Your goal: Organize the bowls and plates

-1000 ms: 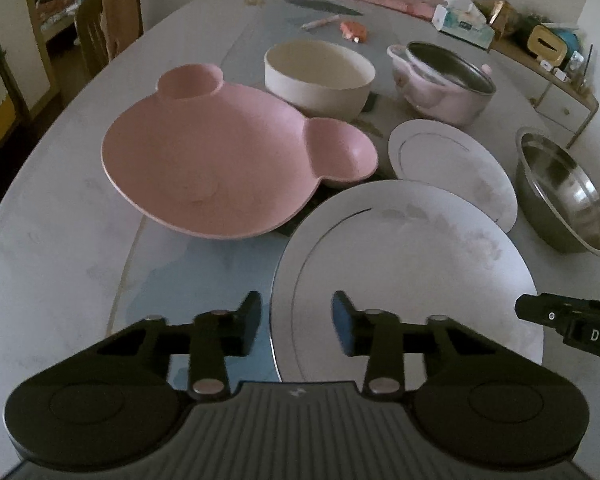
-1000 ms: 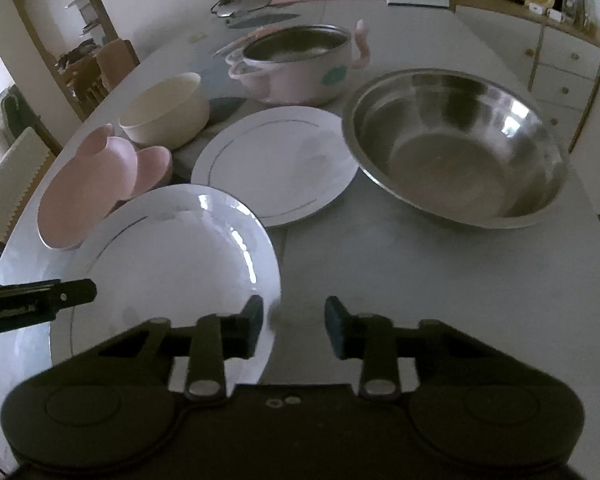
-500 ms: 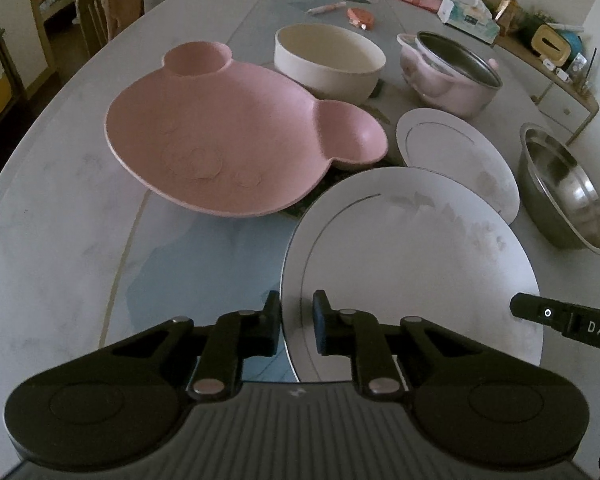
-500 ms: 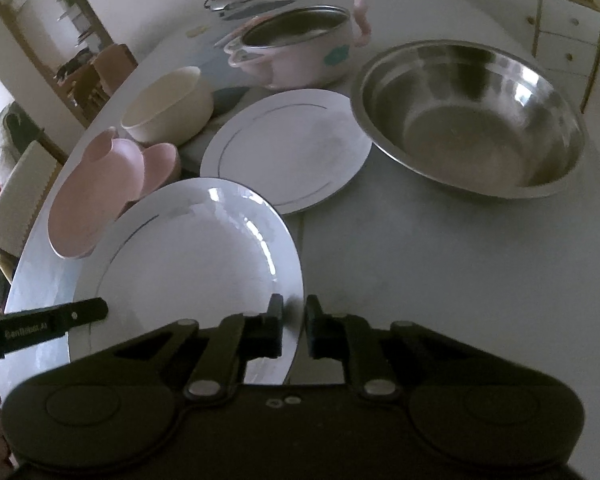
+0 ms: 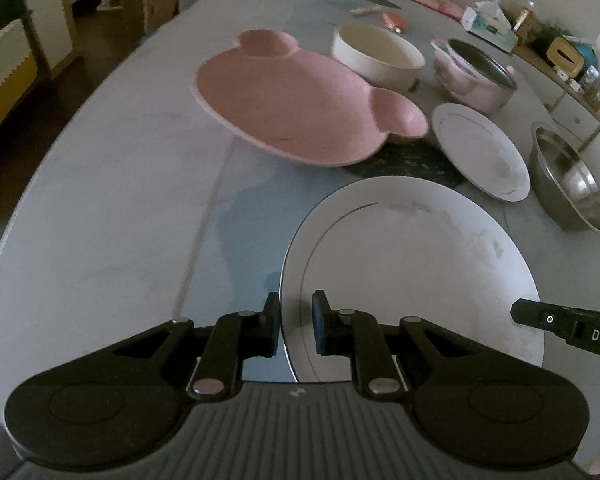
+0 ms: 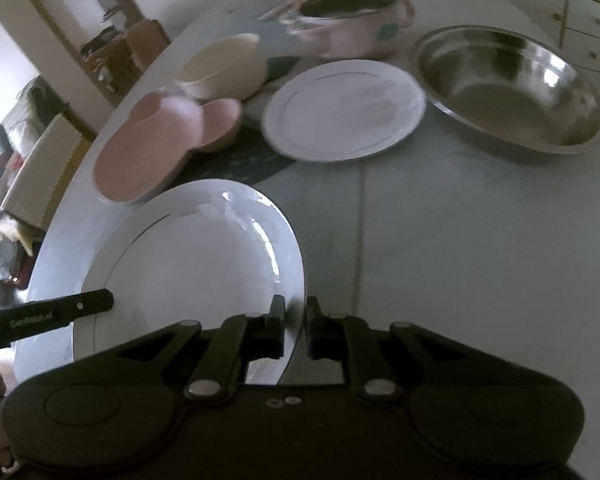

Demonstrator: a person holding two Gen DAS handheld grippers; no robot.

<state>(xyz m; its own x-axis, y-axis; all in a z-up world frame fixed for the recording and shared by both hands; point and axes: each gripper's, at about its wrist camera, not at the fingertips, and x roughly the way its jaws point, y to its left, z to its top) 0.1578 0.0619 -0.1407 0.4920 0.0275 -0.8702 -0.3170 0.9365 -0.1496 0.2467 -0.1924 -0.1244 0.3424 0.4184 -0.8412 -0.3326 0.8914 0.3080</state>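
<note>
You have both grippers clamped on the big plate (image 5: 416, 272), the left gripper (image 5: 296, 322) on its left rim and the right gripper (image 6: 294, 328) on its right, likely because it is too wide for one. Beyond lie the small plate (image 5: 480, 148), pink tray (image 5: 300, 108), and steel bowl (image 6: 508, 88). A second ago both jaws stood open around those rims.

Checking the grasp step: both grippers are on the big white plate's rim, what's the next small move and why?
Probably a short level lift. The left gripper and right gripper each pinch opposite rims of the large white plate. The smaller white plate, its likely stacking spot, lies beyond across the table.
</note>
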